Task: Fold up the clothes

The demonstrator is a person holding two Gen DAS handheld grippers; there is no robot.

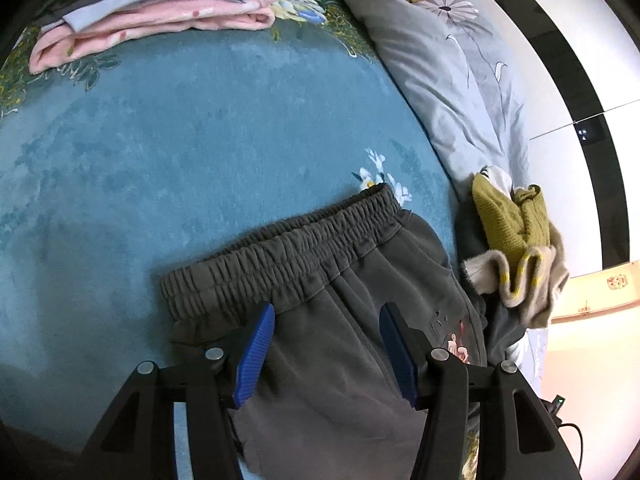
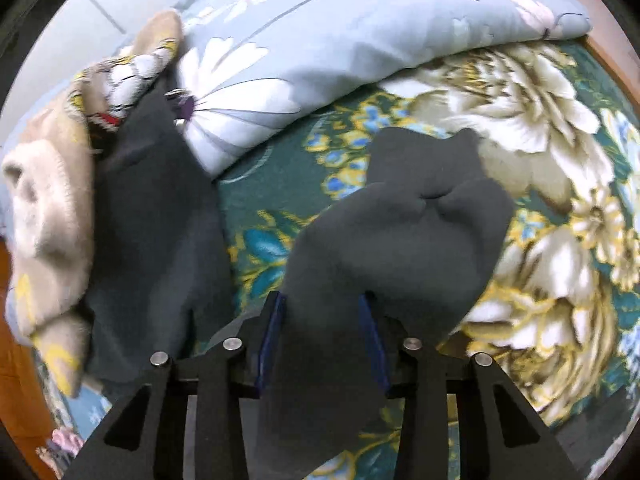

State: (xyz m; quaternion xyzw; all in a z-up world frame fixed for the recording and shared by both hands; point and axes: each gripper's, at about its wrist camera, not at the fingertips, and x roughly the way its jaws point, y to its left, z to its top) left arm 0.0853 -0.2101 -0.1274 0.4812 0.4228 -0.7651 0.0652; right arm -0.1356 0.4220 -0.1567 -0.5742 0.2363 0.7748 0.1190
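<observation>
Even, soft indoor light; heavy fisheye bending with dark corners, and the right wrist view looks slightly motion-blurred.

Ahead of my left gripper [image 1: 326, 354], past the grey trousers [image 1: 320, 280], the blue blanket [image 1: 180, 140] lies bare and wide, open to pass. Far left, a stack of folded clothes [image 1: 160, 12] blocks that corner. On the right, a rumpled quilt [image 1: 452, 80] and a heap of knitwear [image 1: 516, 240] close the edge.
</observation>
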